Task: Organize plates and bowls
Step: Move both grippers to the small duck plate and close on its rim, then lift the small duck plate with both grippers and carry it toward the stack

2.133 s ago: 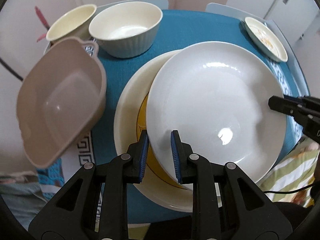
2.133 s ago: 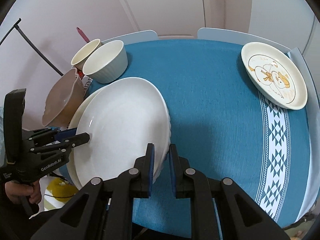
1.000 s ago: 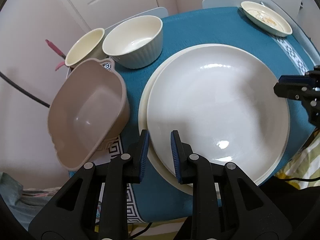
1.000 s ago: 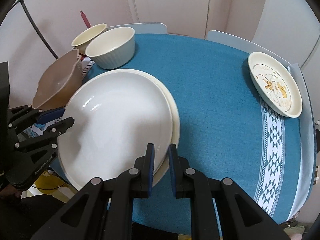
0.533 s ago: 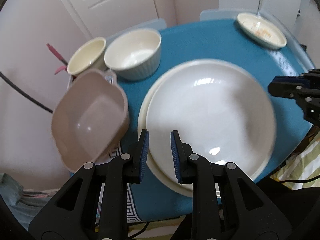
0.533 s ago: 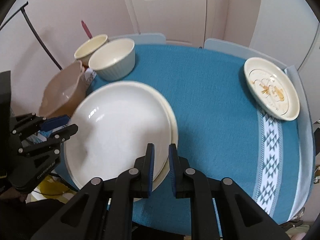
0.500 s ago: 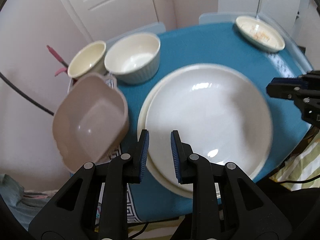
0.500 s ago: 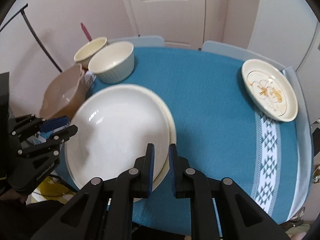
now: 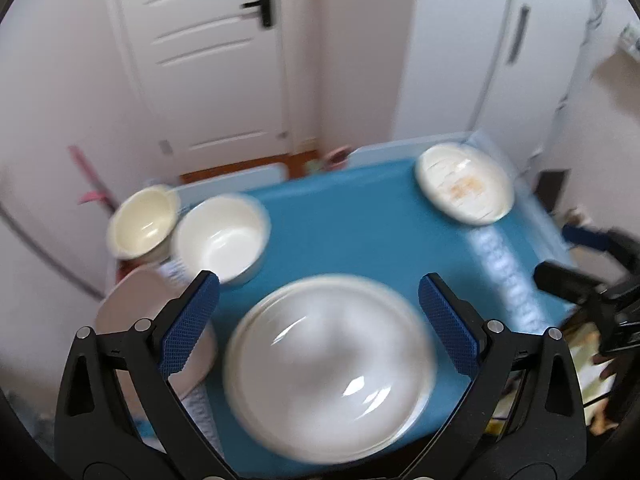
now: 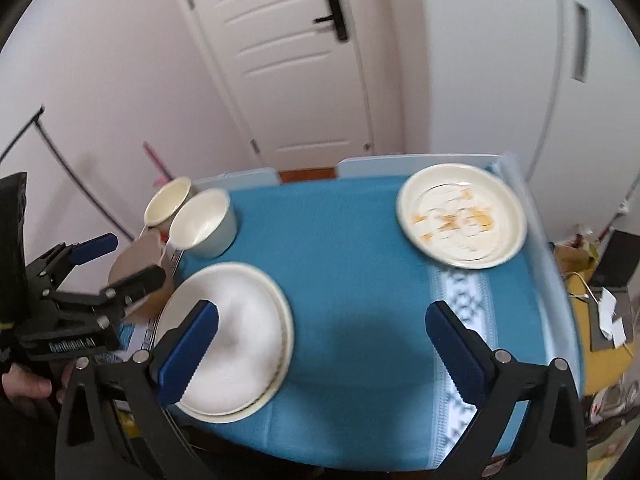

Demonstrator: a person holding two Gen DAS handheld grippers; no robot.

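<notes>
A white plate (image 9: 328, 368) lies stacked on a cream plate (image 10: 280, 360) at the near left of the blue-clothed table (image 10: 352, 264). My left gripper (image 9: 316, 300) hovers above this stack. Its jaws are opening wide, with nothing between the pads. My right gripper (image 10: 322, 320) is also raised above the table; its jaws are opening and hold nothing. A patterned plate (image 10: 462, 216) sits alone at the far right. A ribbed white bowl (image 9: 220, 240), a cream bowl (image 9: 144, 226) and a tan basin (image 9: 136, 308) cluster at the far left.
Two pale blue chair backs (image 10: 416, 166) stand against the table's far edge, with a white door (image 10: 288, 60) behind them. A person's hand (image 10: 24, 388) holds the left gripper (image 10: 140, 258) at the left. Clutter (image 10: 600, 280) lies on the floor at the right.
Both grippers let go of the white plate, which now rests on the cream plate. Both have opened wide and risen away from the table, with the view tilting up toward the door.
</notes>
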